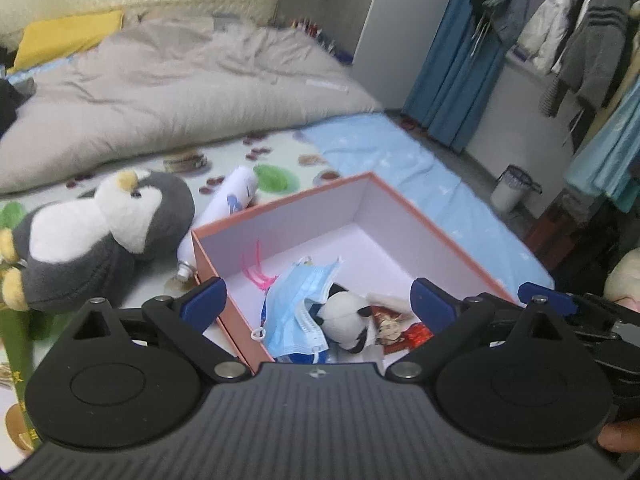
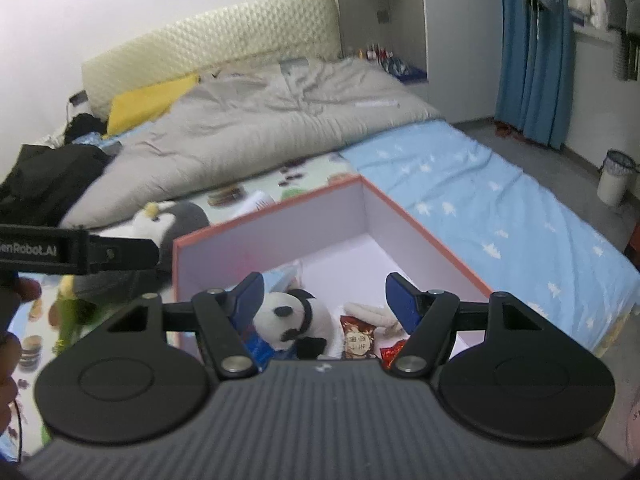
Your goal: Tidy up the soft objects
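Observation:
An open pink box [image 1: 316, 216] with white inner walls sits on the bed. Inside lie a blue face mask [image 1: 298, 308], a small panda plush [image 1: 348, 320], a pink feathery piece [image 1: 258, 274] and red snack packets [image 1: 394, 326]. My left gripper [image 1: 318, 300] is open and empty above the box's near end. A grey and white penguin plush [image 1: 108, 236] lies left of the box, next to a white tube [image 1: 224, 208]. My right gripper [image 2: 324, 298] is open and empty over the box [image 2: 276, 232], above the panda plush [image 2: 294, 320] and snack packets [image 2: 358, 340].
A grey duvet [image 1: 172, 92] covers the far bed, with a yellow pillow [image 1: 64, 38] behind it. A light blue sheet [image 2: 500, 216] runs along the bed's right edge. A white bin [image 2: 616, 178], blue curtains [image 2: 528, 48] and hanging clothes [image 1: 568, 32] stand to the right.

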Available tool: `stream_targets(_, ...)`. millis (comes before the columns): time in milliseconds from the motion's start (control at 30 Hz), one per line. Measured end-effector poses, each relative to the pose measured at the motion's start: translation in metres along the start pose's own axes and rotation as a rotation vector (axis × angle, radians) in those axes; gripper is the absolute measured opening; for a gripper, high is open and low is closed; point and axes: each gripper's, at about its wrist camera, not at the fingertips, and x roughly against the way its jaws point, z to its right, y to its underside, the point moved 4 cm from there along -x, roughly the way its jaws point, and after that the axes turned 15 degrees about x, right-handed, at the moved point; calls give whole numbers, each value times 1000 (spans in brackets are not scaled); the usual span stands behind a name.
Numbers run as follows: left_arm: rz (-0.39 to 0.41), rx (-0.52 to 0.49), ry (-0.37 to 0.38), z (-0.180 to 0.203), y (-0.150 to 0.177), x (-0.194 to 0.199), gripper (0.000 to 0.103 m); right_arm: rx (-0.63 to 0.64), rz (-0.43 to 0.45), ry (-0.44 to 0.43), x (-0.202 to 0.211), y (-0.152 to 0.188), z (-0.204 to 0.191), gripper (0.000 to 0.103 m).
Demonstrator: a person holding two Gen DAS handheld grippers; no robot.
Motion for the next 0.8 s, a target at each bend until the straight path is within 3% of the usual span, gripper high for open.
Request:
stream_targets(133,54,-1,7,3,3,38,100,4,42,4,30,-5,-7,70)
stream_targets(533,91,-44,22,13,50,117,100,53,140,20,103,6,-33,70)
stream_targets(800,116,-57,28,8,79,143,102,23,116,29,123,33,-37,70)
